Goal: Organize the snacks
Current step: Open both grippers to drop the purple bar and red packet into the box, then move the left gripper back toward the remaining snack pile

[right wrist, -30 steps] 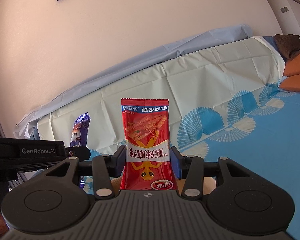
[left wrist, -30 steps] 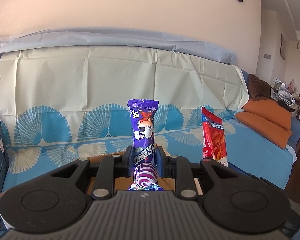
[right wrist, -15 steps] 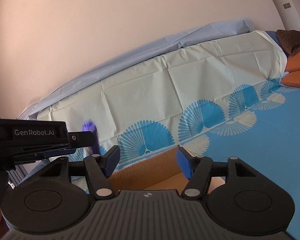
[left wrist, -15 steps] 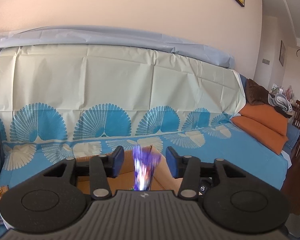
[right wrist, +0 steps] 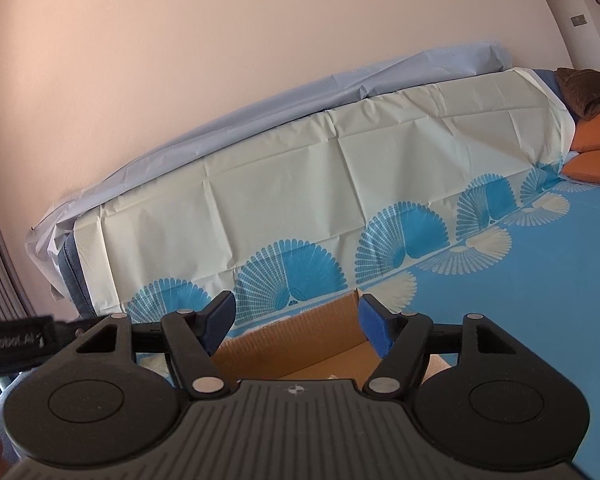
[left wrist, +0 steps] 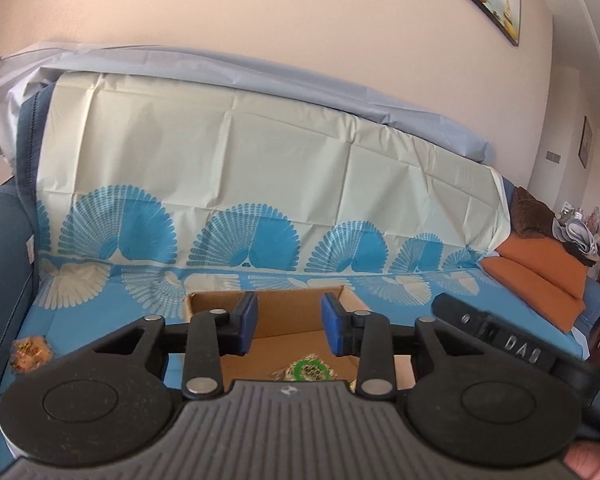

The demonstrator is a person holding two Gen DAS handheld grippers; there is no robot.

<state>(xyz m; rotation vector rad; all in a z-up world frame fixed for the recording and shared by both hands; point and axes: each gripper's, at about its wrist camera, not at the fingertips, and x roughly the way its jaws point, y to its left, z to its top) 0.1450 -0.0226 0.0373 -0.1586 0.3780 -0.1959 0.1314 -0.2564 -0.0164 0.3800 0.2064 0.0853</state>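
Observation:
An open cardboard box [left wrist: 288,316] sits on the blue-patterned sofa cover, just below both grippers; it also shows in the right wrist view [right wrist: 300,340]. A green-labelled snack packet [left wrist: 308,370] lies inside it. My left gripper [left wrist: 288,326] is open and empty above the box. My right gripper [right wrist: 298,326] is open and empty above the box's far wall. A small orange snack packet [left wrist: 30,354] lies on the sofa seat to the left of the box. The purple and red packets are hidden.
The sofa back [left wrist: 260,184] is draped in a cream and blue fan-patterned cover. Orange cushions [left wrist: 540,276] lie at the right end. The right gripper's body [left wrist: 500,344] shows at the right of the left wrist view.
Both grippers opened: the left let go of the purple packet and the right let go of the red packet. Both packets dropped out of sight towards the box.

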